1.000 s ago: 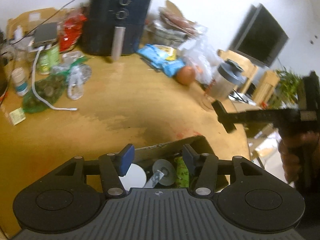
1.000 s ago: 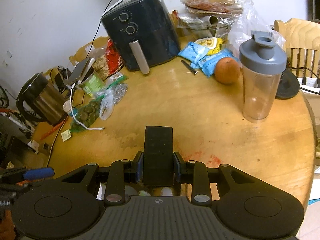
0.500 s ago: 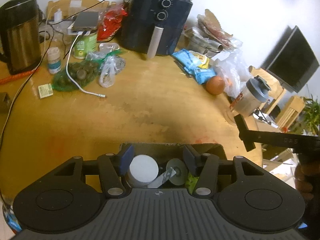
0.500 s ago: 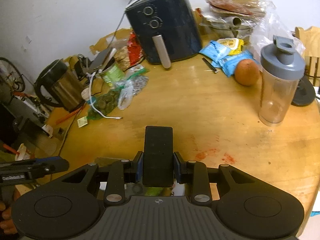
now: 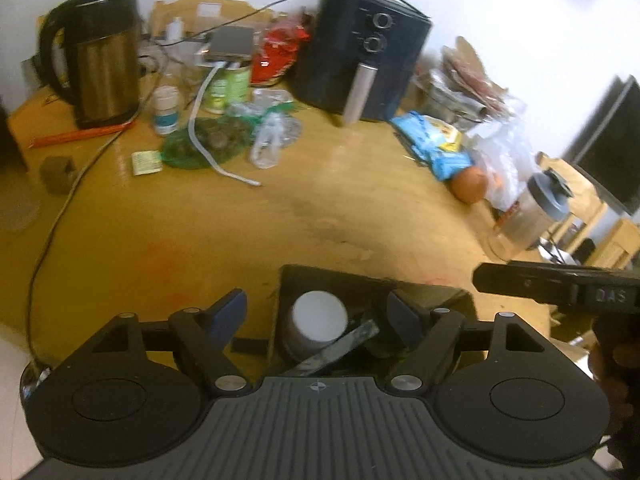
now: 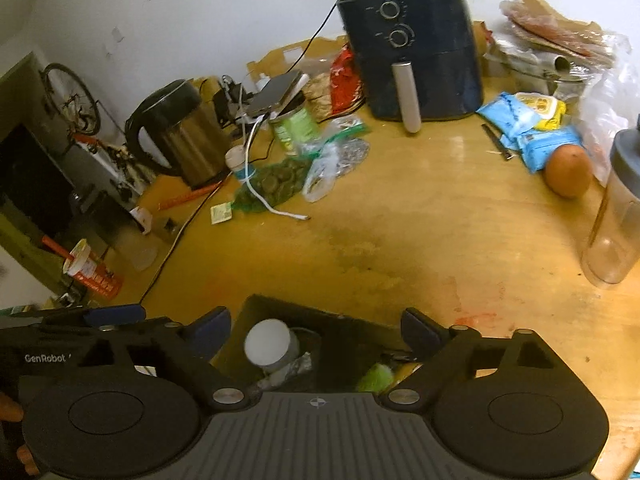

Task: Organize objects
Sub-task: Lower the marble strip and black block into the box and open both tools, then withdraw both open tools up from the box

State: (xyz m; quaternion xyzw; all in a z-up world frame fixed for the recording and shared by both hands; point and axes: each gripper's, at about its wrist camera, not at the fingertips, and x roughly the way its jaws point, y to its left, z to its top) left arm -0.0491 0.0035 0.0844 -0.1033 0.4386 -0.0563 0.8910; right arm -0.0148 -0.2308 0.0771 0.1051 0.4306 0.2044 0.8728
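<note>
A dark open box (image 5: 360, 284) sits at the near edge of the round wooden table (image 5: 280, 216). It holds a white-lidded jar (image 5: 319, 317), a foil-wrapped piece (image 5: 340, 346) and something green (image 6: 376, 376). My left gripper (image 5: 316, 314) is open and empty just above the box. My right gripper (image 6: 316, 326) is open and empty over the same box (image 6: 320, 316); the jar (image 6: 268, 340) lies below it. The black slab it held is not visible. The other gripper shows at the right edge of the left wrist view (image 5: 560, 288).
Along the back stand a dark air fryer (image 6: 412, 48), a metal kettle (image 6: 180, 136), a green can (image 6: 296, 128), snack bags (image 6: 528, 128), an orange (image 6: 568, 170) and a shaker bottle (image 6: 616, 216). A white cable (image 6: 264, 196) crosses a net bag. A chair and monitor (image 5: 608, 144) stand right.
My right gripper has opened and let go of the black slab it held upright. My left gripper has opened wider. Both views have swung left, bringing the kettle into view.
</note>
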